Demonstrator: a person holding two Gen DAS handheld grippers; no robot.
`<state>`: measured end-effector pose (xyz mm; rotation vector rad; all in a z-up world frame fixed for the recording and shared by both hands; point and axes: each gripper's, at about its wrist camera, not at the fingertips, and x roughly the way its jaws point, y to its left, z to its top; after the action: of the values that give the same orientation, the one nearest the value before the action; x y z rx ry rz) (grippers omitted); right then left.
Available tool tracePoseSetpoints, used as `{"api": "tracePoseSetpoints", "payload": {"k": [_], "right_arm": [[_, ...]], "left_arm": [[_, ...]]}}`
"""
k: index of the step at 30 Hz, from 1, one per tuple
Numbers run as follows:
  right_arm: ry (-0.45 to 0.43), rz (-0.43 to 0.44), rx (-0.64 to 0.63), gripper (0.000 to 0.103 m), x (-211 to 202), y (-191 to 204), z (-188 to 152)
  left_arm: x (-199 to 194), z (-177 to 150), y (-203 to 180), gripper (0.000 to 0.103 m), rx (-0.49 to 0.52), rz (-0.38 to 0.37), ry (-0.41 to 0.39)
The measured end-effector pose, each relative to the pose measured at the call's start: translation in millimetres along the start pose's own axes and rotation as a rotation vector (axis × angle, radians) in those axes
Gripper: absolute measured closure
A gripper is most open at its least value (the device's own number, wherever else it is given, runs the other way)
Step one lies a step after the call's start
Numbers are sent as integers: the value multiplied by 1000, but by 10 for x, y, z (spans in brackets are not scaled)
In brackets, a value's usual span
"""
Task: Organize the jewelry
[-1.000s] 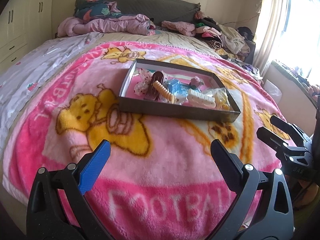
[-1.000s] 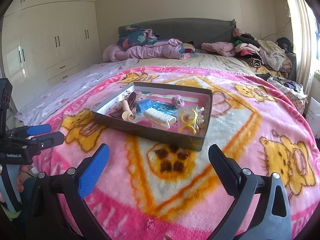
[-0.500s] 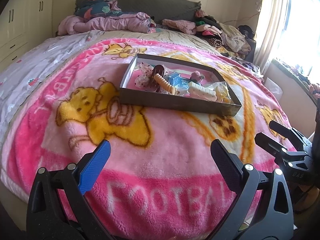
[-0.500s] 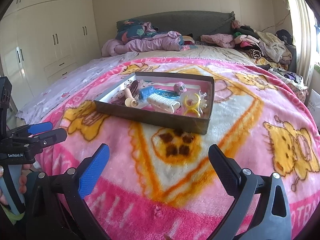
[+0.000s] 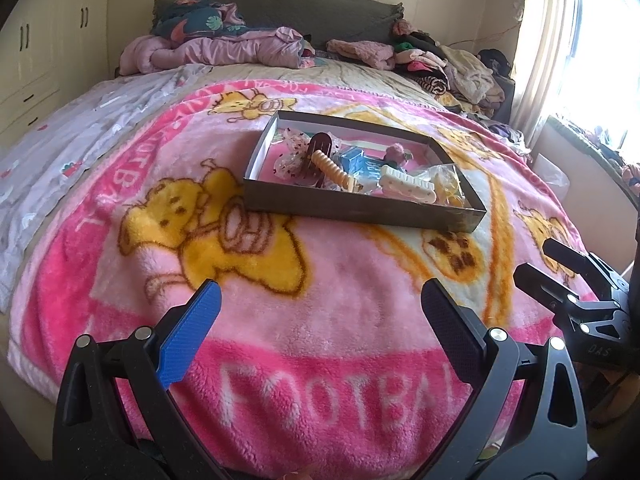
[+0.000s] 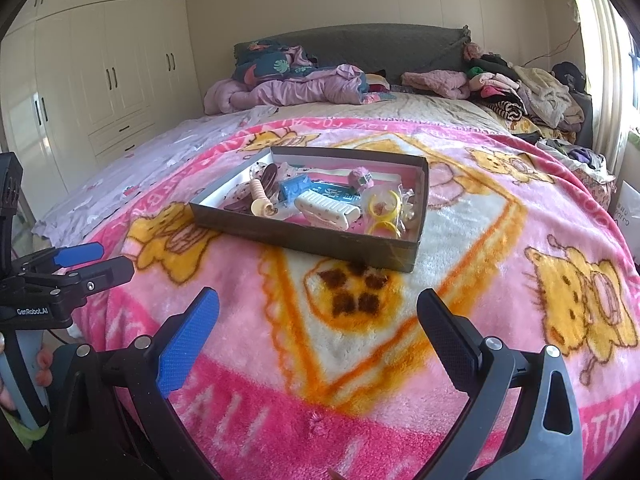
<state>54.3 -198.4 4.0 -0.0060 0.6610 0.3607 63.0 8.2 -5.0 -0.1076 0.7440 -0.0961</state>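
On the bed, over a pink blanket [image 5: 320, 280] printed with yellow cartoon bears and the word FOOTBALL, sits the dark shallow box [image 5: 360, 210] I'm watching. It lies near the blanket's middle, well ahead of both claws, long side toward me in the left view.

Contents, read from the right view: a brown hair clip [image 6: 269, 178] at the left end, a cream spiral hair tie [image 6: 260, 198] leaning across it, a blue packet [image 6: 296, 189] near the centre, a white hair clip [image 6: 326, 206] lying toward the near wall, a small pink fuzzy piece [image 6: 358, 178] behind it, and yellow rings [image 6: 384, 204] in clear wrapping at the right end. Pieces overlap; I cannot tell finer detail.

My left claw [image 5: 320, 316] hangs above the blanket's near edge, fingers spread wide, nothing between them. My right claw [image 6: 318, 320] likewise spread wide and empty, low over the paw-print patch in front of the box. Each claw shows at the other camera's edge, fingers apart there too.

Behind: crumpled pink bedding [image 6: 288, 90] at the headboard, a pile of clothes [image 6: 520, 92] on the right, a white wardrobe [image 6: 100, 72] on the left.
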Motion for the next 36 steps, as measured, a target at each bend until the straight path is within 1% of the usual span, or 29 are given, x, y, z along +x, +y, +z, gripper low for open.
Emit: {"api": "tracePoseSetpoints", "payload": {"k": [36], "right_arm": [[-1,-6,2,6,-13,-5,-13]], "left_arm": [[-21,17,29,11,6,15,-4]]}}
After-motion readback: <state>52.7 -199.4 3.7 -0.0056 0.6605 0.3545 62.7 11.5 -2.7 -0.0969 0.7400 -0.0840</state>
